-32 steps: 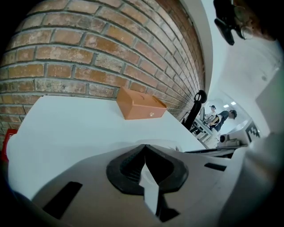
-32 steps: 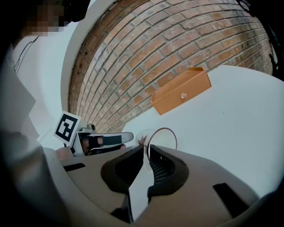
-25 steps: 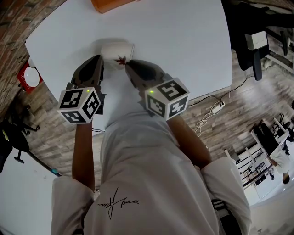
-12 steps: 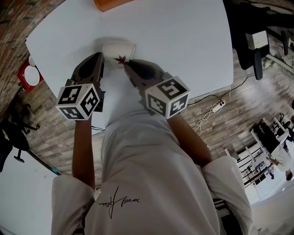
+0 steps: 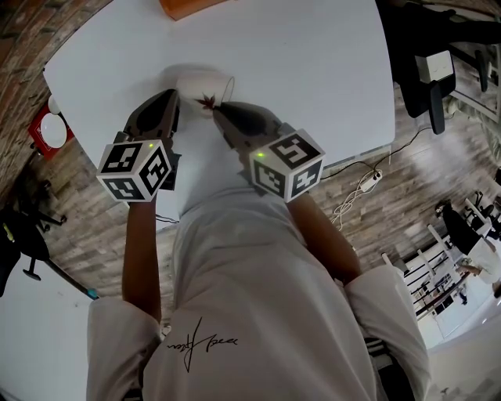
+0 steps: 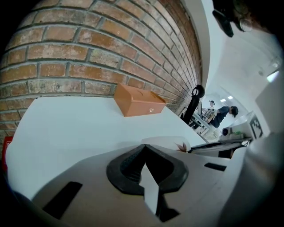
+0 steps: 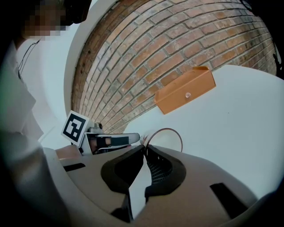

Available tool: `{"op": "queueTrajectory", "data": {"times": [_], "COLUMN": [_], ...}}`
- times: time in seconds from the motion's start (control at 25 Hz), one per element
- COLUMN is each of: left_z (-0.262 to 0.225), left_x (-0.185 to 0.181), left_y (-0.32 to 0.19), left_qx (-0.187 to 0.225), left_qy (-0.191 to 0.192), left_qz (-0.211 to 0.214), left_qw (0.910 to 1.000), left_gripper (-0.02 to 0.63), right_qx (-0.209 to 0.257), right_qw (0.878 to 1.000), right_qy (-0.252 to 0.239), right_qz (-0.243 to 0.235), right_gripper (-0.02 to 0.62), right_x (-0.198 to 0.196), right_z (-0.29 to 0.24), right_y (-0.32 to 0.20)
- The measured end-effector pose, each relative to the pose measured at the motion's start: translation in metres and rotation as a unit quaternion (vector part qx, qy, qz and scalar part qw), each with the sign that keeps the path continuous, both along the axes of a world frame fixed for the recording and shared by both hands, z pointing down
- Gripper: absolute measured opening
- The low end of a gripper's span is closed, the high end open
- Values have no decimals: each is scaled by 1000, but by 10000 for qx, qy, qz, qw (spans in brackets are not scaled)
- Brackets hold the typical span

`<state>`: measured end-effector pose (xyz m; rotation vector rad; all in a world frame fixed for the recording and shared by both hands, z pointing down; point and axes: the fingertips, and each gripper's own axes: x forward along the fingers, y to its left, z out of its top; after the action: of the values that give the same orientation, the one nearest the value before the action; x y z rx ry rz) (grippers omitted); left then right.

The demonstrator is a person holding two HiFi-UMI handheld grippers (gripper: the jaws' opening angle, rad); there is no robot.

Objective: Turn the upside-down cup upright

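Left side: left gripper [image 5: 174,100] hangs over the near-left part of the white table [image 5: 313,70]. In its own view we read the jaws as together, the dark pads meeting at the tips with nothing between them. The tips sit just beside the closed end of the cup; we cannot tell whether they touch it.

Centre: the cup [image 5: 200,82] is white with a small red leaf mark on its wall. It lies tipped on its side, not upright, with the mouth pointing right and slightly raised. It sits close to the table's near edge and left of the table's middle. An orange box [image 5: 192,6] stands well apart from it at the far edge, against the brick wall [image 6: 88,44].

Right side: right gripper [image 5: 216,111] comes to the cup by the leaf mark, close to the rim. In its own view the jaws are drawn narrow. The thin brown ring of the rim rises straight out of their tips, so we record them as pinched on the cup's wall at the rim. The mouth faces this gripper's camera.
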<state>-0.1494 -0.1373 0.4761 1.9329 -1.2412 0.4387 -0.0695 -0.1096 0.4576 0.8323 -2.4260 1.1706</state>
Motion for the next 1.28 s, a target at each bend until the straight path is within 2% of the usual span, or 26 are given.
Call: {"op": "queueTrajectory", "data": {"times": [0.32, 0.76, 1.28], "left_z": [1, 4, 6], "left_x": [4, 8, 7], "left_y": [-1, 2, 1], "left_qx": [52, 40, 42], "left_qy": [109, 197, 171], "left_qz": [73, 81, 71], "left_qw": [9999, 9998, 9998], "left_gripper": [11, 11, 11], "right_qx": [36, 309, 532], "right_qw": [9999, 9988, 9975], "right_qy": [98, 337, 378], "right_qz": [39, -175, -274], "right_gripper": [23, 23, 23], "right_x": [3, 4, -2], "right_z": [0, -7, -16], "right_y": [-1, -1, -6]}}
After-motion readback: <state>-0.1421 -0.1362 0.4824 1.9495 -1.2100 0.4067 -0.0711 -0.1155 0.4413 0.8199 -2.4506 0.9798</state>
